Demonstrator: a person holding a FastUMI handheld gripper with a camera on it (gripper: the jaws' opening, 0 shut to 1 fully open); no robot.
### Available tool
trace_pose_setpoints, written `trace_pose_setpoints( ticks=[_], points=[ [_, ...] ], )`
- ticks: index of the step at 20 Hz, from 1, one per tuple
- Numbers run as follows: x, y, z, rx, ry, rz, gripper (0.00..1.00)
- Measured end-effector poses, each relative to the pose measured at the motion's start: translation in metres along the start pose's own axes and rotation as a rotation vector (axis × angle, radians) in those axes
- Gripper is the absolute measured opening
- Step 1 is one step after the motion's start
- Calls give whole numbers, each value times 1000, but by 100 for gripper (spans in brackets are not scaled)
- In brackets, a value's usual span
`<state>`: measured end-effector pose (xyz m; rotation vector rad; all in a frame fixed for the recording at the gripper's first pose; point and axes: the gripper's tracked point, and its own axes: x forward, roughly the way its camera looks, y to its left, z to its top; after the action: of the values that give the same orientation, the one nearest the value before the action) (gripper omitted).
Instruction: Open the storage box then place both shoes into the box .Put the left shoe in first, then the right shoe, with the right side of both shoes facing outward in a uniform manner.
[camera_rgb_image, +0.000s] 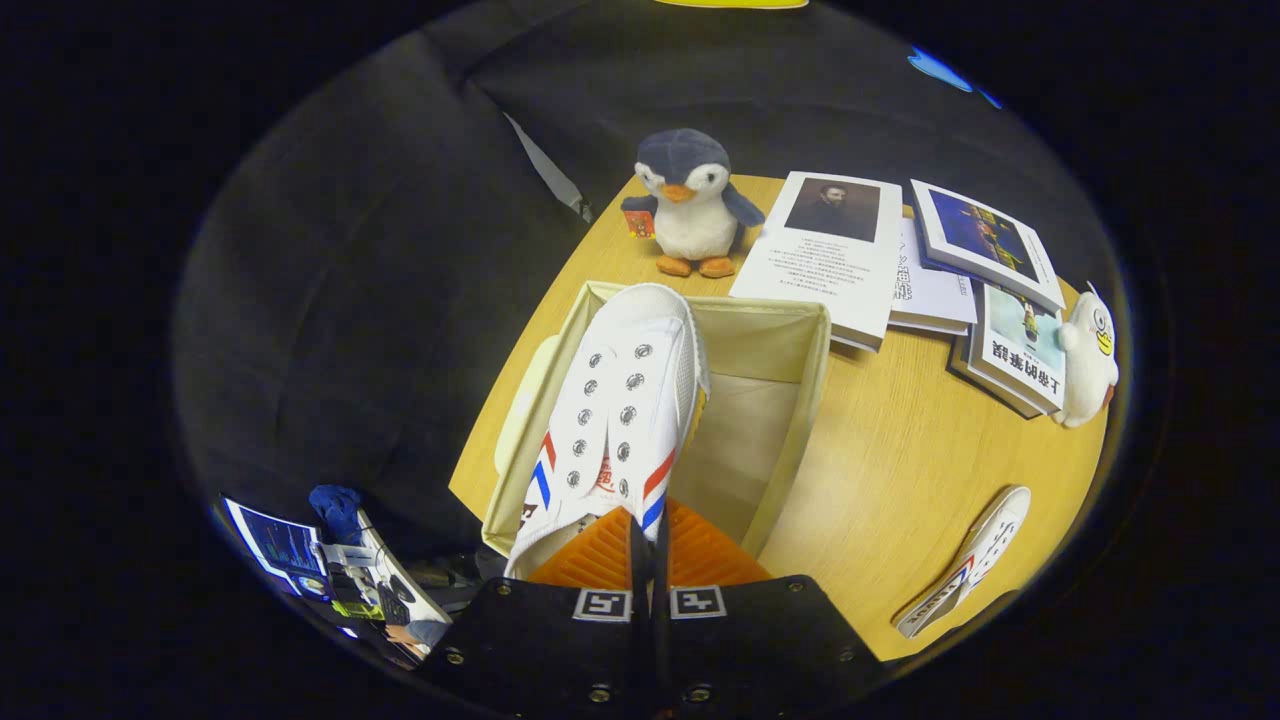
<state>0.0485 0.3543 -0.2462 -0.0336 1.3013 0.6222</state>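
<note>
Shoe (615, 420), white, red-blue stripes, pinched in gripper (648, 545) over open box (795, 400).

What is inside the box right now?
The box shows a bare beige floor on one side. A white shoe, pinched by the gripper, hangs over its other side and covers whatever lies beneath.

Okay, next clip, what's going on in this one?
A hand-held gripper is shut on the heel end of a white shoe, holding it over an open beige storage box on a wooden table. The shoe's toe points away from the gripper, toward the box's far wall. The second shoe lies on the table beside the box, not yet packed. Beyond the box sit a plush penguin and some books.
</note>
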Motion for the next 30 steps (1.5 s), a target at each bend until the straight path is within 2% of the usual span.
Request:
trace_pose_setpoints(
  ticks=[8, 9, 10, 11, 12, 15, 18, 23, 30],
  points=[
    [52, 11, 13, -52, 45, -63, 0],
    [55, 14, 13, -60, 47, -49, 0],
    [60, 33, 15, -53, 43, -8, 5],
    [61, 43, 14, -49, 48, 31, 14],
    [59, 46, 16, -60, 48, 48, 36],
    [50, 35, 28, -98, -1, 31, 100],
    [22, 27, 27, -103, -43, 39, 99],
    [-28, -6, 26, -28, -123, 72, 99],
    [-92, -81, 5, 43, -247, 53, 99]
  ],
)
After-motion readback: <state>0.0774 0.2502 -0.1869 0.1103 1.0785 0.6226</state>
